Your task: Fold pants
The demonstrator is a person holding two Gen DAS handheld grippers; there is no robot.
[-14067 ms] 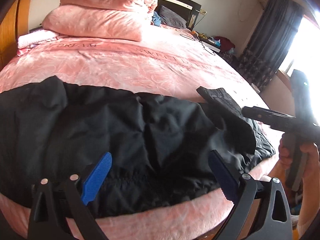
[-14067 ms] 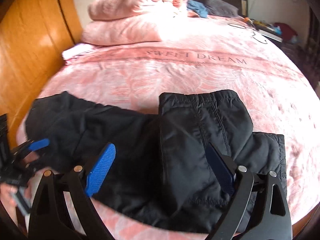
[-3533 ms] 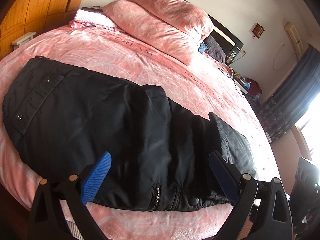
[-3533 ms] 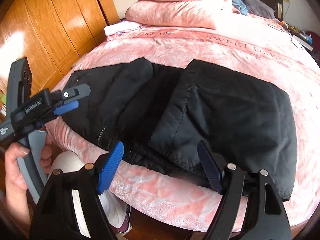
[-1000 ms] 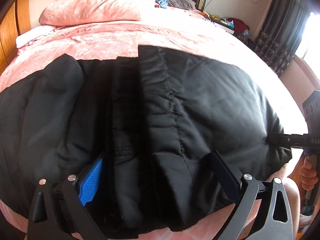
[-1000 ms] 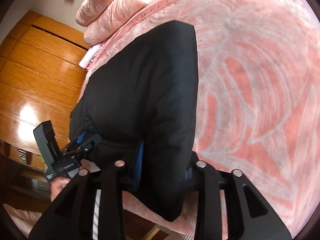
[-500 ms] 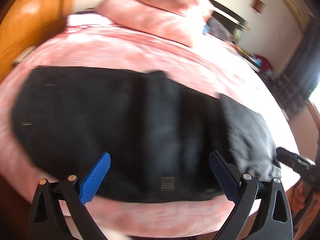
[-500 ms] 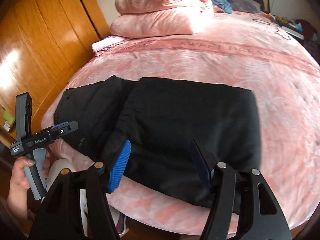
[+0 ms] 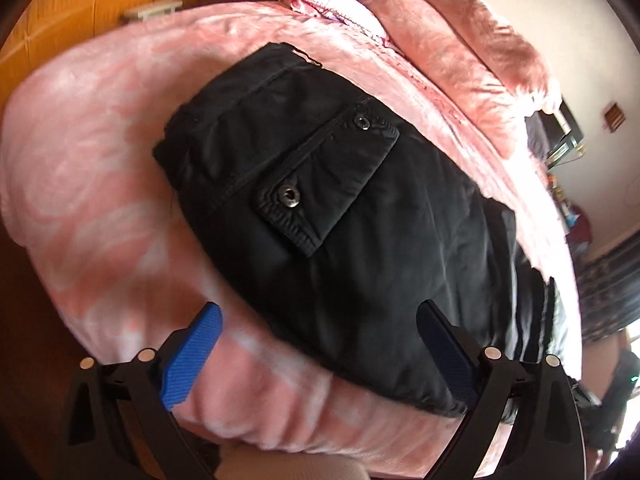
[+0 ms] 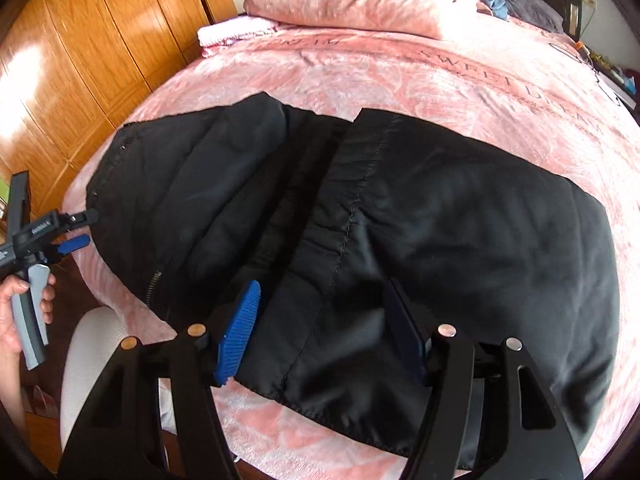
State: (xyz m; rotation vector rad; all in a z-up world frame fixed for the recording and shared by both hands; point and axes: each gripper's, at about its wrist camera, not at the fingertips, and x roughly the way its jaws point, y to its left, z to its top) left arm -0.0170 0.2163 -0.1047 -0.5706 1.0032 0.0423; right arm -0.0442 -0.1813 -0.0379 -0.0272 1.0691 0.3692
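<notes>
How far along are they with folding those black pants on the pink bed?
Partly done, it seems. The black pants lie on the pink bed with the leg end already laid over toward the waist end. Nothing is gripped now: the left gripper and right gripper are both open at the near edge. At least one more fold probably remains.

One pants, one bed, two grippers — left, right — two pillows, two snaps.

Left gripper — wide open; right gripper — open.
</notes>
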